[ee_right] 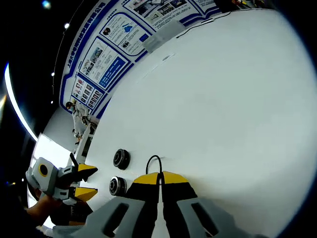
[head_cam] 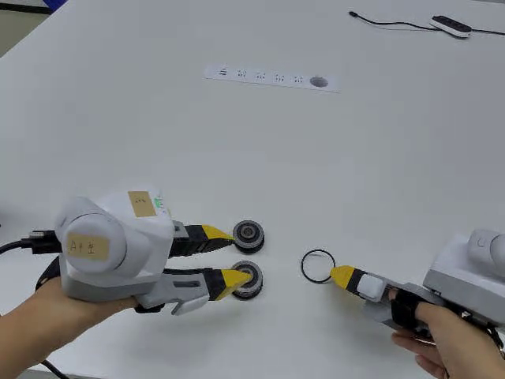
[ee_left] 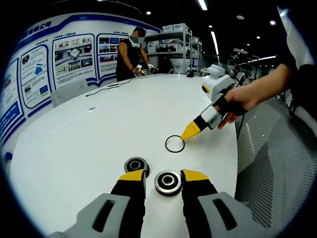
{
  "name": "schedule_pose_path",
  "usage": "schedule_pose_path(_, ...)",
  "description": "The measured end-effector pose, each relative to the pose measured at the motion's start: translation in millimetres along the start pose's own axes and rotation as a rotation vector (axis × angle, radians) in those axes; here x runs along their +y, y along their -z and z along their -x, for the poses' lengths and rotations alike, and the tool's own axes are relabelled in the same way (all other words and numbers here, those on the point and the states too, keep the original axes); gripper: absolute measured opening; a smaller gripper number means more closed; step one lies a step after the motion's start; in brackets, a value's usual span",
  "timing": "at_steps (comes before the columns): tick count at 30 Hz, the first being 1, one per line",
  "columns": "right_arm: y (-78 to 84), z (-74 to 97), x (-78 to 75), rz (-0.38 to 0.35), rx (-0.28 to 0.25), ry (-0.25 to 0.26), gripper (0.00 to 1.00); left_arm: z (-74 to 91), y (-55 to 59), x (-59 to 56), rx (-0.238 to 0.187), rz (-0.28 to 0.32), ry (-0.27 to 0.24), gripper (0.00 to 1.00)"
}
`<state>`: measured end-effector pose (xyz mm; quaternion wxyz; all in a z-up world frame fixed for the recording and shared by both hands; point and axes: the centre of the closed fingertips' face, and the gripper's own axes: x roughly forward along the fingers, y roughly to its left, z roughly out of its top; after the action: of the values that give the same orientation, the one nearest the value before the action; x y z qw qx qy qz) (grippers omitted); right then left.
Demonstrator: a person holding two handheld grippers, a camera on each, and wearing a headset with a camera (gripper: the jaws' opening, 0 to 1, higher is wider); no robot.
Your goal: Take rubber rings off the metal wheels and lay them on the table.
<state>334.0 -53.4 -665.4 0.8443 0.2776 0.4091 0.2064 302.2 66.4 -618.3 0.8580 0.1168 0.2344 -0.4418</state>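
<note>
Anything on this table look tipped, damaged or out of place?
Nothing stands out. Both round metal wheels lie flat on the white table; the thin black rubber ring, at the right gripper's tip, looks whole.

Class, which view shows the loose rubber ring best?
Head view: the rubber ring shows as a full circle from above. Left gripper view flattens it; in the right gripper view its own jaws hide part.

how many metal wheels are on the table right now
2. One metal wheel sits between the left gripper's open tongs. The other metal wheel lies on the table just beyond one tong's tip. None seems hidden.
</note>
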Motion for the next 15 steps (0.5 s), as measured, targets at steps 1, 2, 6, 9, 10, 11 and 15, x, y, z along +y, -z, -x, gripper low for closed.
schedule_pose_path(1, -2.9, 0.9, -2.9, 0.013, -0.013, 0.020, 0.04, 0.1, 0.6, 0.2, 0.002, -0.002, -0.001, 0.29)
schedule_pose_path(2, -3.9, 1.3, -4.9, 0.022, -0.015, 0.028, 0.04, 0.2, 0.8, 0.3, 0.002, -0.001, -0.001, 0.29)
schedule_pose_path(6, -6.5, 2.6, -7.8, 0.032, -0.024, 0.041, 0.06, -0.3, 0.3, 1.3, 0.001, 0.001, -0.003, 0.29)
schedule_pose_path(9, -8.1, 3.8, -8.0, 0.028, -0.034, 0.042, 0.07, -1.3, -0.4, 1.3, 0.002, -0.005, -0.003, 0.29)
schedule_pose_path(10, -8.3, 4.2, -7.3, 0.028, -0.037, 0.039, 0.07, -1.7, -0.6, 1.4, 0.002, -0.006, -0.004, 0.29)
schedule_pose_path(11, -8.8, 4.5, -6.2, 0.030, -0.040, 0.035, 0.07, -2.2, -1.1, 1.6, 0.002, -0.007, -0.004, 0.29)
schedule_pose_path(15, -11.7, 5.5, 0.6, 0.043, -0.058, 0.007, 0.09, -4.3, -1.5, 1.6, 0.004, -0.010, -0.002, 0.29)
